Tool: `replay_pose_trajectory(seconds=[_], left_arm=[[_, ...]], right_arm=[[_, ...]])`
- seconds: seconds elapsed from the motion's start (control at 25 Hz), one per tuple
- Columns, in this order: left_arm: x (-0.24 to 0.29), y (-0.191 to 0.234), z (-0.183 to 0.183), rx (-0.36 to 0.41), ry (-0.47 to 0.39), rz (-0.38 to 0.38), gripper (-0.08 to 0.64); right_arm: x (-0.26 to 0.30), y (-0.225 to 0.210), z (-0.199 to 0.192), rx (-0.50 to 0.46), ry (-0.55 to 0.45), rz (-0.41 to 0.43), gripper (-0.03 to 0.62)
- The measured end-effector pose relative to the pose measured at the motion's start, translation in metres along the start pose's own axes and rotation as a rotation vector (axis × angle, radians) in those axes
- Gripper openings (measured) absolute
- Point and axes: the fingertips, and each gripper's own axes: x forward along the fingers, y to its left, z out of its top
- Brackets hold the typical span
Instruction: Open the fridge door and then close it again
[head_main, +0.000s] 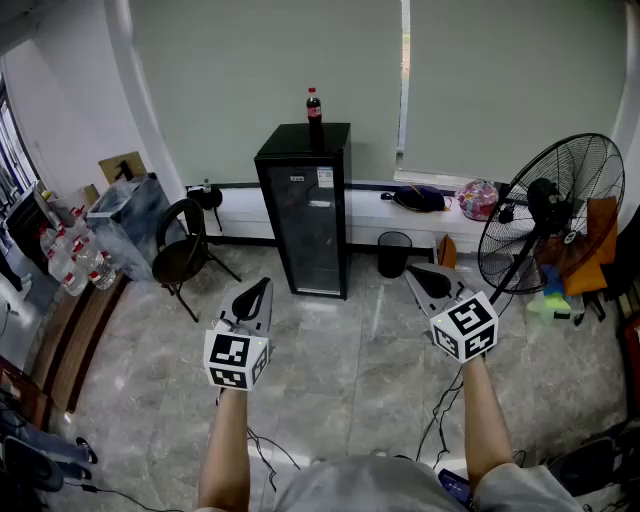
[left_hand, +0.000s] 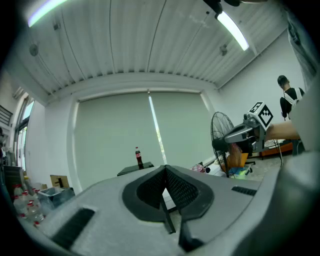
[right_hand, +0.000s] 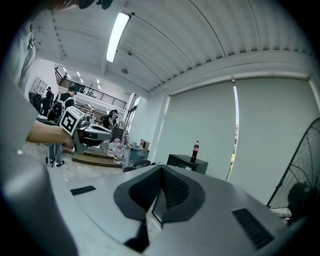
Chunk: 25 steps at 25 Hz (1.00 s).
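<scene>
A small black fridge (head_main: 305, 210) with a glass door stands shut against the far wall, a cola bottle (head_main: 314, 105) upright on its top. My left gripper (head_main: 259, 286) is held out over the floor, short of the fridge and to its left, jaws shut and empty. My right gripper (head_main: 412, 272) hovers to the fridge's right at about the same distance, also shut on nothing. In the left gripper view the fridge top (left_hand: 134, 170) and bottle (left_hand: 138, 158) show beyond my shut jaws. The right gripper view shows the fridge (right_hand: 187, 163) and bottle (right_hand: 195, 151) ahead.
A black chair (head_main: 185, 255) stands left of the fridge, with a covered box (head_main: 130, 220) and water bottles (head_main: 65, 262) further left. A bin (head_main: 394, 253) sits right of the fridge. A large floor fan (head_main: 550, 215) stands at the right. Cables (head_main: 440, 410) trail on the tiled floor.
</scene>
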Motion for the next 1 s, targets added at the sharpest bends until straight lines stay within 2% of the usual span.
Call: replay_pose_trajectory(seconds=[0.12, 0.4, 0.56, 0.6, 0.64, 0.68, 0.76, 0.84, 1.0], left_arm=[[0.005, -0.001, -0.002, -0.011, 0.011, -0.007, 0.009], [0.013, -0.023, -0.008, 0.042, 0.043, -0.037, 0.009], [0.021, -0.039, -0.008, 0.023, 0.056, -0.049, 0.011], [0.022, -0.044, -0.008, 0.016, 0.054, -0.048, 0.011], [0.024, -0.048, -0.008, 0.010, 0.050, -0.046, 0.012], [0.025, -0.053, -0.007, 0.005, 0.046, -0.042, 0.016], [0.026, -0.061, -0.006, -0.005, 0.039, -0.025, 0.129], [0.027, -0.069, -0.005, -0.010, 0.040, -0.002, 0.203], [0.025, -0.084, -0.010, -0.008, 0.055, 0.019, 0.238]], right_arm=[[0.002, -0.003, -0.002, 0.004, -0.005, 0.009, -0.006], [-0.008, -0.022, -0.017, 0.015, -0.004, -0.008, -0.005], [-0.018, -0.035, -0.022, -0.002, -0.035, 0.020, -0.002], [-0.021, -0.038, -0.024, -0.009, -0.035, 0.029, 0.017], [-0.025, -0.041, -0.028, -0.016, -0.031, 0.038, 0.078], [-0.028, -0.044, -0.032, -0.021, -0.027, 0.047, 0.100], [-0.035, -0.049, -0.039, -0.027, -0.023, 0.066, 0.152], [-0.041, -0.057, -0.046, -0.027, -0.022, 0.082, 0.187], [-0.048, -0.072, -0.057, 0.000, -0.025, 0.086, 0.213]])
